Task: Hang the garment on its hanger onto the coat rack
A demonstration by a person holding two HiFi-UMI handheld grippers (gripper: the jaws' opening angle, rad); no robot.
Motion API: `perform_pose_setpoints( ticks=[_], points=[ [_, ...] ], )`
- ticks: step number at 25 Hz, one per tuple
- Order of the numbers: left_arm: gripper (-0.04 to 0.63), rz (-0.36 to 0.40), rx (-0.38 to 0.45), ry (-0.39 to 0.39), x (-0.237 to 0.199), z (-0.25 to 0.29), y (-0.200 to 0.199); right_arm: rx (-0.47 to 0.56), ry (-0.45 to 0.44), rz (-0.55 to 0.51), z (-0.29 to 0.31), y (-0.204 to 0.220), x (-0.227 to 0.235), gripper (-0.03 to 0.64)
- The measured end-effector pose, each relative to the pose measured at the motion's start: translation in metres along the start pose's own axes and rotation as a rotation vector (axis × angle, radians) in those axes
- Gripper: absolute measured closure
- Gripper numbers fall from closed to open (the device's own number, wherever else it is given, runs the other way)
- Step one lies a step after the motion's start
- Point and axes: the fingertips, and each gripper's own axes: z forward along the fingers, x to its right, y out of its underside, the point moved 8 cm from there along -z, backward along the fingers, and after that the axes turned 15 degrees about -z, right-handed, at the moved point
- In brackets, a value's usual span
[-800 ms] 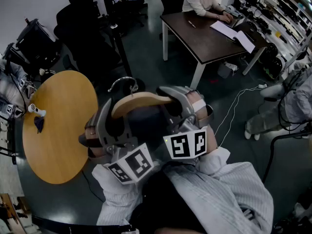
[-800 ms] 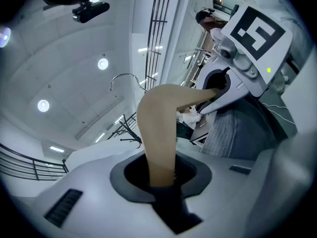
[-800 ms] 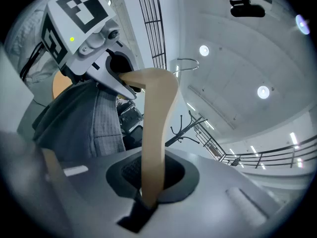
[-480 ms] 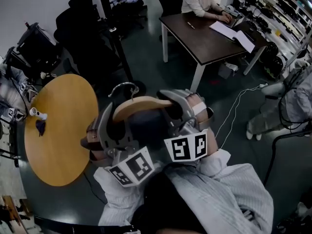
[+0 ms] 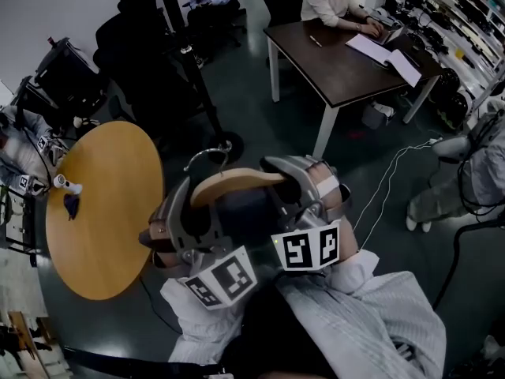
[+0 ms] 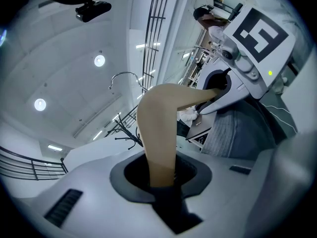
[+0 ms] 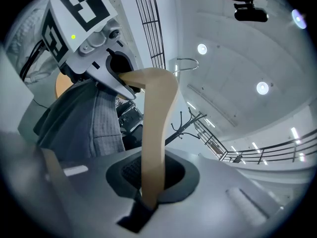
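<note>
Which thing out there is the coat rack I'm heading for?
Look at the floor between the round wooden table and the dark rectangular desk. The coat rack is the thin black pole on a round base there, beside a bulkier black chair.

We wear a pale, finely striped long-sleeved shirt point(image 5: 371, 314). Our left gripper point(image 5: 188, 200) and right gripper point(image 5: 276, 172) have smooth grey moulded shells with dark recessed throats. Each carries a white cube point(image 5: 221, 279) printed with black square markers, and the right cube point(image 5: 310, 247) shows a small green light.
</note>
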Motion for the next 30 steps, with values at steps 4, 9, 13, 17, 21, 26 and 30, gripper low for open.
perform_pose_setpoints(
  ticks=[4,9,13,17,21,26,30],
  points=[
    [0.515,0.0,-0.024,0.012,0.004,0.02,0.004,0.0,-0.022,0.016,0.017,0.014,-0.001,0.594],
    [0.515,0.002,-0.025,0.029,0.009,0.073,0.016,-0.016,-0.029,0.026,0.059,0.042,0.0,0.595],
    [0.515,0.002,-0.005,0.036,0.002,0.132,0.027,-0.028,-0.02,0.022,0.113,0.064,0.009,0.594],
    [0.515,0.005,0.012,0.037,-0.019,0.201,0.035,-0.027,-0.005,0.015,0.181,0.081,0.027,0.594],
    [0.514,0.013,0.033,0.037,-0.034,0.263,0.05,-0.03,0.024,0.016,0.243,0.097,0.034,0.594],
    [0.515,0.018,0.029,0.053,-0.041,0.337,0.07,-0.053,0.025,0.031,0.311,0.125,0.035,0.594],
    [0.514,0.015,0.003,0.06,-0.041,0.388,0.082,-0.048,-0.002,0.043,0.359,0.149,0.038,0.594]
  ],
)
